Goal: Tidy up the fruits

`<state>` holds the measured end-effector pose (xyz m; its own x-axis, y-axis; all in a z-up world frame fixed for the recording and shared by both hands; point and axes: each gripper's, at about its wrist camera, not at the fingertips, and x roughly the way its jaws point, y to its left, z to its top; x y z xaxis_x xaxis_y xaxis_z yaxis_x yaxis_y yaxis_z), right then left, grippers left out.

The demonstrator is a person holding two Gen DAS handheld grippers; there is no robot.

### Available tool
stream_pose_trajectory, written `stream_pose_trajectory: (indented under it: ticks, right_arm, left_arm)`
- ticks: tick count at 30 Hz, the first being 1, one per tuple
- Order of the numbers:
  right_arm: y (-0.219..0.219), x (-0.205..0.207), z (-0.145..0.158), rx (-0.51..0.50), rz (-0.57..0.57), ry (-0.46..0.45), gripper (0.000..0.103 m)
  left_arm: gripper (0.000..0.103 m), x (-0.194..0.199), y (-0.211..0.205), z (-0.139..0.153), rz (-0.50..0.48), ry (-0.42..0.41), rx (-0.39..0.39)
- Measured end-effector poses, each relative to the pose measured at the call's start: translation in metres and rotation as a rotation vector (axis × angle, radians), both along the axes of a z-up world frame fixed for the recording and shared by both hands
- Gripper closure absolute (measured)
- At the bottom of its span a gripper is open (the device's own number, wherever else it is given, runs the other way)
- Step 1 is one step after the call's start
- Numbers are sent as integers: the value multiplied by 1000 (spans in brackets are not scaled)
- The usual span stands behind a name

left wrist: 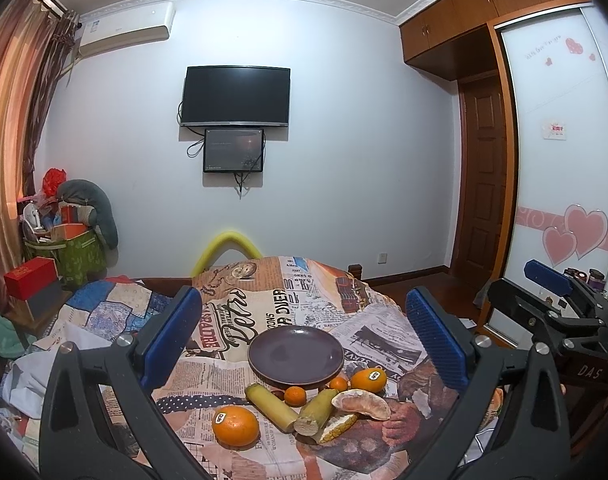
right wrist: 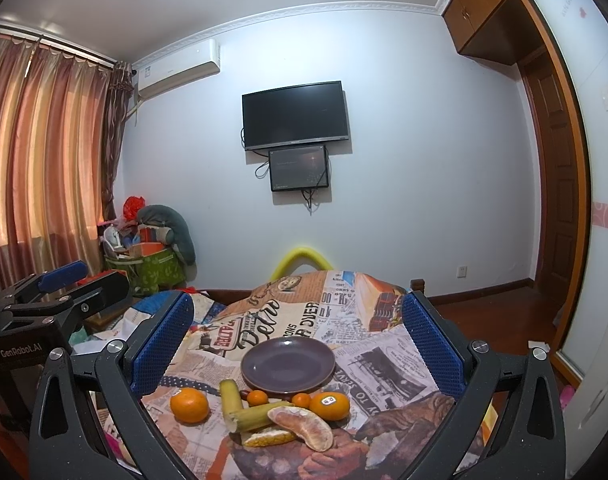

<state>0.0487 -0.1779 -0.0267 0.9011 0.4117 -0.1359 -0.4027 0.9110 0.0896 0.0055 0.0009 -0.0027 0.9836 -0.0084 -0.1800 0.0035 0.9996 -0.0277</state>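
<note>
An empty dark purple plate [left wrist: 296, 356] [right wrist: 288, 365] lies on a newspaper-print cloth. In front of it sit a big orange [left wrist: 236, 425] [right wrist: 189, 405] at the left and a stickered orange [left wrist: 368, 379] [right wrist: 329, 405] at the right. Between them lie two small tangerines [left wrist: 295, 395] [right wrist: 257, 397], two sugarcane pieces [left wrist: 271, 407] [right wrist: 231, 395], a pomelo segment [left wrist: 361, 405] [right wrist: 301, 426] and a corn piece [left wrist: 338, 426] [right wrist: 269, 438]. My left gripper [left wrist: 302, 340] and right gripper [right wrist: 296, 344] hover open above and short of the fruit, holding nothing.
The cloth-covered table [left wrist: 240, 304] drops off at its far side before a white wall with a television [left wrist: 236, 96]. A cluttered green bin [left wrist: 74, 248] stands at the left, a wardrobe [left wrist: 564, 160] at the right. Each view shows the other gripper at its edge.
</note>
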Motion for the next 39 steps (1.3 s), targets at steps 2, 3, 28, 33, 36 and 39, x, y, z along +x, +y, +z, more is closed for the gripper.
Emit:
stream_pose_trajectory:
  ticks: [2,3,28,33,36,39]
  right_arm:
    - [-1,0,-1,-1,0,1,0]
    - [-1,0,-1,-2,0,2,0]
    - [4,61,-57,-105,25,239,0]
    - [7,79,-82,-141,56,345,0]
    - [10,87,-97,-172,68,394,0]
    - [13,96,-112,-195,90,456,0]
  left_arm:
    - [0,0,0,0,-1,1,0]
    - [0,0,0,0,0,1,0]
    - [0,74,55,-55,42,246,-11]
    - [5,97,76,-83,41,347,-9]
    - [9,111,83,-101,32,415,-27]
    - [12,125,92,-125,26,503,-39]
